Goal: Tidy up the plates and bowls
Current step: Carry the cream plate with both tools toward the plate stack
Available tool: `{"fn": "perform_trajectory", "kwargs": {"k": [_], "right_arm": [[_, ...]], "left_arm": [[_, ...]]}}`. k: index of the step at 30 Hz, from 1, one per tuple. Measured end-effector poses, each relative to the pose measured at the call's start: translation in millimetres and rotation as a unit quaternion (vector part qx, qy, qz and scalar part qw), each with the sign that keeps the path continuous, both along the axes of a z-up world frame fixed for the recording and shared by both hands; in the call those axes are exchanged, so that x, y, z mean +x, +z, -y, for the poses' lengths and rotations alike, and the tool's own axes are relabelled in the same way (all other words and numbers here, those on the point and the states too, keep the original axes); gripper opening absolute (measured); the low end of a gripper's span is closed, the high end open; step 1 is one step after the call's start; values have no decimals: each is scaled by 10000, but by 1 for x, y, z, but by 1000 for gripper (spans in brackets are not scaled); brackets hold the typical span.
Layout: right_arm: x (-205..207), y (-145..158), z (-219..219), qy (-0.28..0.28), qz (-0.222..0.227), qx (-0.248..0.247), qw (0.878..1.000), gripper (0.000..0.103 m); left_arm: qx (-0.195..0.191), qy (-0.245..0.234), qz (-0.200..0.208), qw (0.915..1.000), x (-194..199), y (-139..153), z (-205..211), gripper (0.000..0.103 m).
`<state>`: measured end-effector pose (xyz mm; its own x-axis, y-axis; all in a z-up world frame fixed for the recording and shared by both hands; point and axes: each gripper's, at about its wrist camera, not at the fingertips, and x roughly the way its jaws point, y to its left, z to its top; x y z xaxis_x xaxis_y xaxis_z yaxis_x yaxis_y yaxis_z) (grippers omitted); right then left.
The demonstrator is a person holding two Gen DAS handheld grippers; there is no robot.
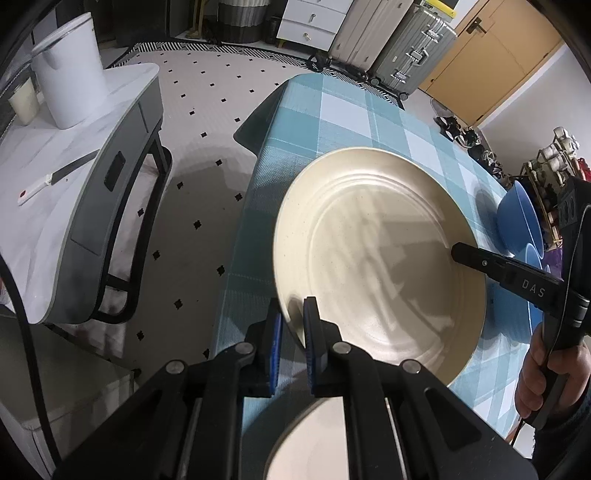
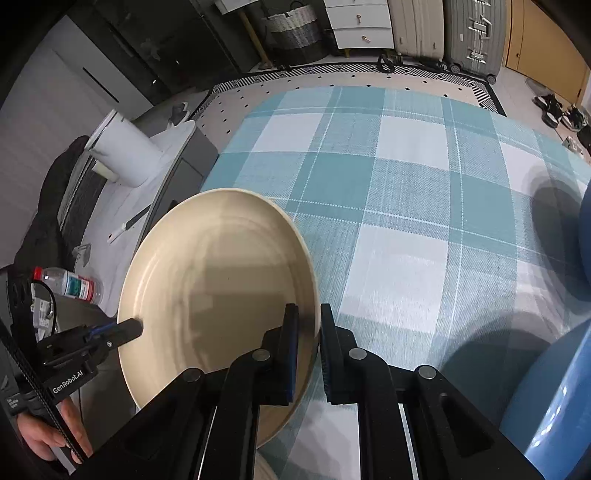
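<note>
A large cream plate (image 1: pixel 380 258) is held above the checked table, tilted. My left gripper (image 1: pixel 293 325) is shut on its near left rim. My right gripper (image 2: pixel 306 332) is shut on the opposite rim; it also shows in the left wrist view (image 1: pixel 458 253). The plate also shows in the right wrist view (image 2: pixel 218 295), with the left gripper (image 2: pixel 136 326) at its far edge. A second cream plate (image 1: pixel 314 439) lies on the table below my left gripper. Blue bowls (image 1: pixel 521 221) stand at the table's right side and show in the right wrist view (image 2: pixel 554 398).
The table has a teal and white checked cloth (image 2: pixel 406 177). A white side table (image 1: pixel 55 155) to the left carries a white kettle (image 1: pixel 70 74) and a knife (image 1: pixel 55 181). Suitcases (image 1: pixel 406 44) and a drawer unit (image 1: pixel 310 22) stand at the far wall.
</note>
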<state>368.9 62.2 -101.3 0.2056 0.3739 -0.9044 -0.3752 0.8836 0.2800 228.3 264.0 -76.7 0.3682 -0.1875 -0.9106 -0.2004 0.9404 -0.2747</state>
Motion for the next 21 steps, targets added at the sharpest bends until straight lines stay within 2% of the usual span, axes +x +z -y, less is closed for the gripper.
{"fn": "perform_trajectory", "kwargs": {"k": [10, 21], "right_arm": [[-36, 22, 14, 44, 49, 169, 9998, 11], [-79, 20, 20, 178, 34, 216, 9996, 11]], "left_arm": [[217, -18, 229, 9995, -40, 18, 14, 9], [362, 56, 340, 9988, -77, 23, 21, 9]]}}
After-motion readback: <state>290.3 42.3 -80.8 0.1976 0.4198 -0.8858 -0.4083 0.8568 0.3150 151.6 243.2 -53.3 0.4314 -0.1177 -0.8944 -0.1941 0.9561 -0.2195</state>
